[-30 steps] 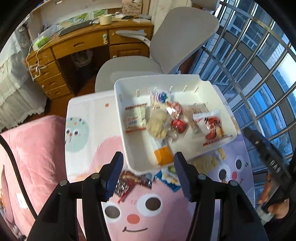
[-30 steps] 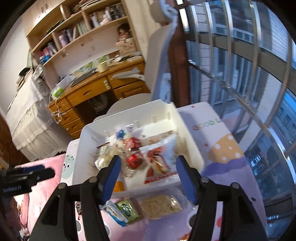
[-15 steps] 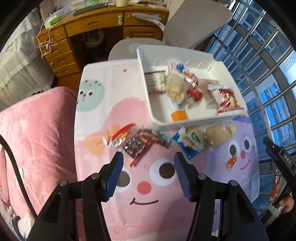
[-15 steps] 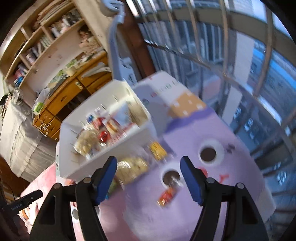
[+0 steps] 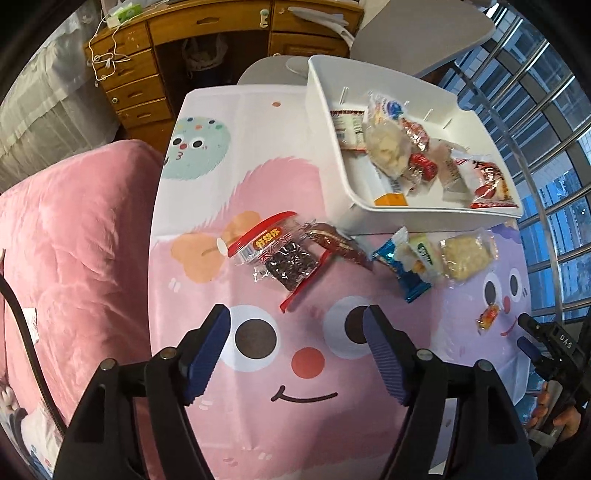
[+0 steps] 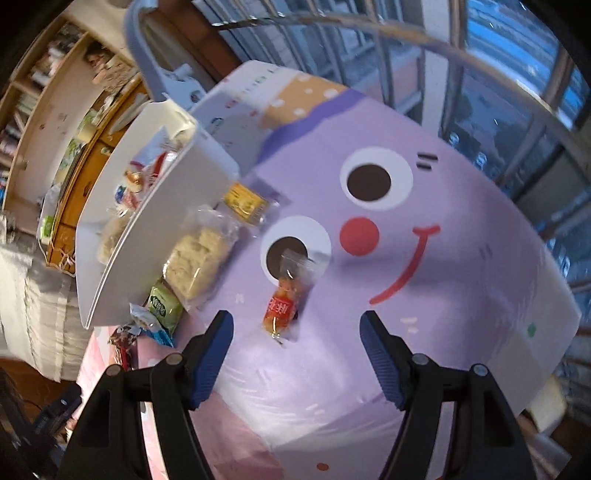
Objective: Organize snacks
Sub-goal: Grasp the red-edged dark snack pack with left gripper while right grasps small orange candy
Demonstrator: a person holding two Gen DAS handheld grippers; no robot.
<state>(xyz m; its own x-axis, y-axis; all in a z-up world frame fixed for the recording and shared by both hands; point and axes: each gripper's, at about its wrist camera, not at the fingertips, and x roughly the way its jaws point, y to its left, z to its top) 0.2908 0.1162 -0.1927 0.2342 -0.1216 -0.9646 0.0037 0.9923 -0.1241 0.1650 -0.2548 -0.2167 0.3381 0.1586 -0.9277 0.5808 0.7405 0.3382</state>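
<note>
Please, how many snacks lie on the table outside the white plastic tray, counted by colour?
Red-edged clear packet of dark snack: 1
Dark red packet: 1
Blue wrapper: 1
Green packet: 1
Clear bag of pale crackers: 1
Yellow packet: 1
Small orange candy: 1
Total: 7

Tray (image 5: 436, 212) smooth white plastic; snack wrappers (image 5: 286, 258) glossy, crinkled film; tablecloth (image 5: 258, 184) smooth printed; desk (image 5: 207, 26) varnished wood; blanket (image 5: 74, 236) plush pink.

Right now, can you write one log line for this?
left tool: open, empty | right tool: open over orange candy | white bin: part filled | loose snacks: remain
</note>
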